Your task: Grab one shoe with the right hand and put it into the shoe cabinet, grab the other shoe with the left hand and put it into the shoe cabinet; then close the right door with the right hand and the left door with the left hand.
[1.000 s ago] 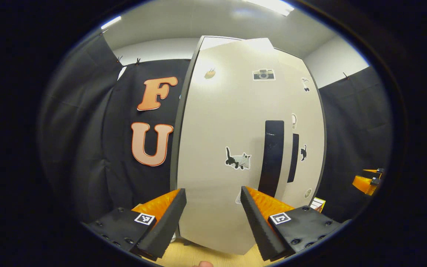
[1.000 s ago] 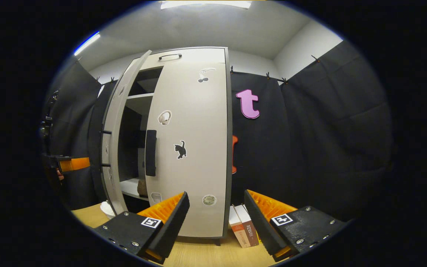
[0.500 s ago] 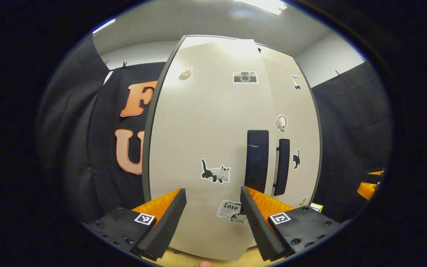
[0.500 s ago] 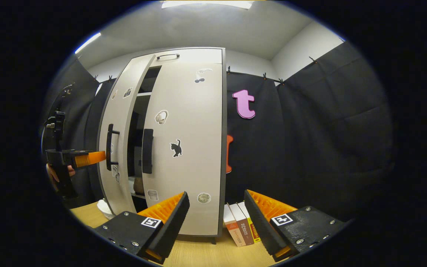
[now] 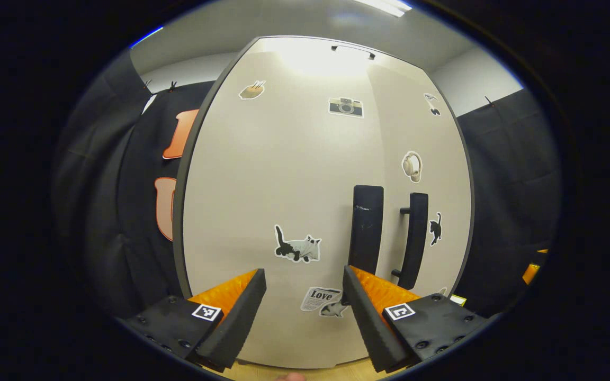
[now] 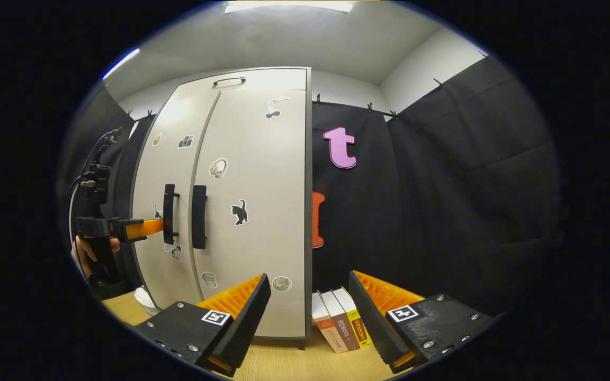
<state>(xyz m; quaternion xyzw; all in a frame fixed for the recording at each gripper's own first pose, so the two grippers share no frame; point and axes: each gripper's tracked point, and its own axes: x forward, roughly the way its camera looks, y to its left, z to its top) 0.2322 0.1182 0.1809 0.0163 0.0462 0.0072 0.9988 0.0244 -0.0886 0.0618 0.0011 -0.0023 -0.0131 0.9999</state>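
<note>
1. Since a second ago the left door (image 5: pixel 284 201) has swung from well ajar to flush beside the right door (image 6: pixel 262 211); the dark gap that showed the shelves is gone, and the two black handles now stand side by side.
2. The shoe cabinet (image 6: pixel 231 201) stands on the wooden table (image 6: pixel 284 365), with a few books (image 6: pixel 339 325) just beside its right edge. The shoes cannot be seen; they are judged to be behind the shut doors.
3. The left gripper (image 5: pixel 305 312) faces the left door at close range, jaws spread apart and holding nothing. In the right gripper view the left gripper (image 6: pixel 146 228) shows its orange finger tip at the left handle (image 6: pixel 169 214); whether it touches the handle cannot be told.
4. The right gripper (image 6: pixel 310 317) hangs back from the cabinet, aimed near its right edge, jaws released and empty.
5. The step in hand is judged to be the final seating of the left door. Good practice: press squarely on the door face near the handle edge, not near the hinge, and push straight in.
6. Confirm that the seam between the doors runs even from top to bottom before backing the left gripper straight off.
7. Keep the right gripper clear of the books.
</note>
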